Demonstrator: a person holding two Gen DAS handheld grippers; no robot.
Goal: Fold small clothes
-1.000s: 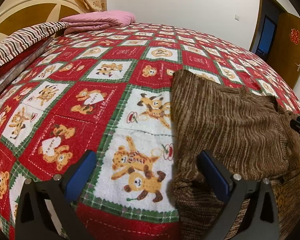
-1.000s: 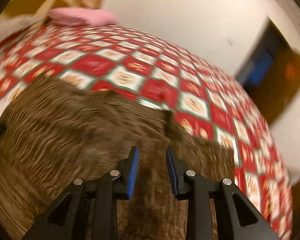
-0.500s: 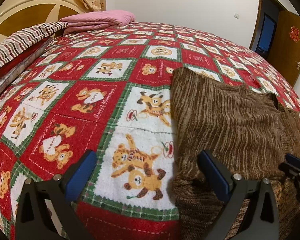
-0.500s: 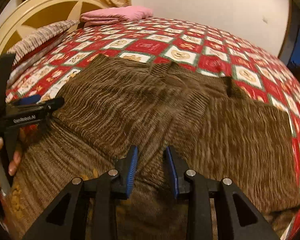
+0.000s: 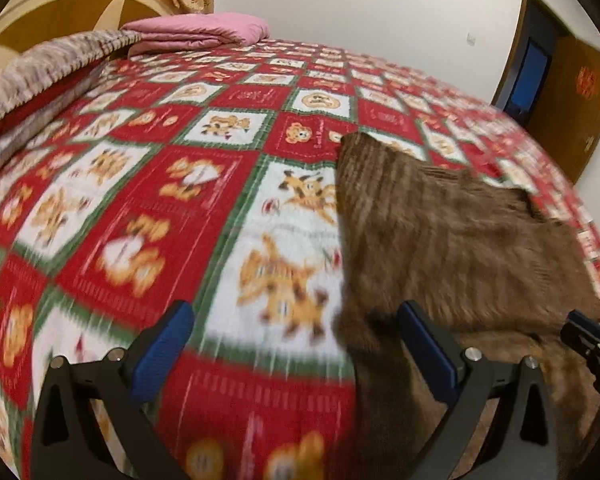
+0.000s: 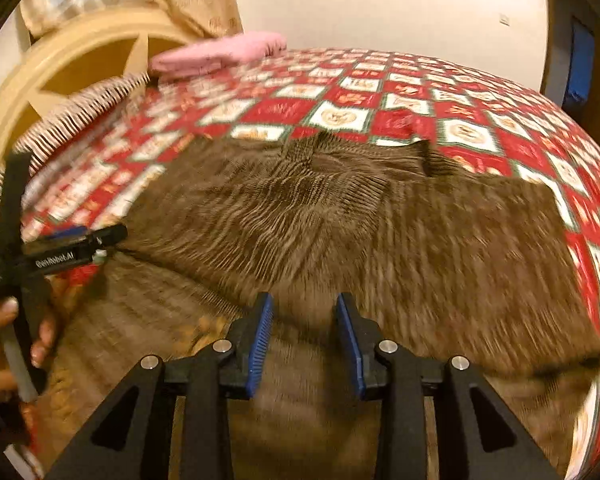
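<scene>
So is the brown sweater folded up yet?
Partly folded. The brown sweater has one layer doubled over another, its edge running across the lower part, but it lies wide across the bedspread, not a small bundle.

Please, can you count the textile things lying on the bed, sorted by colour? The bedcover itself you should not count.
Brown: 1, the knitted garment
Pink: 1, the folded blanket
Striped: 1, the striped cloth along the bed's edge
Total: 3

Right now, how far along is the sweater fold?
Done: one flap of the brown sweater lies folded over its lower part. In hand: nothing; left gripper open above the sweater's edge, right gripper opening over it, nothing pinched. Left: remaining folds.
</scene>
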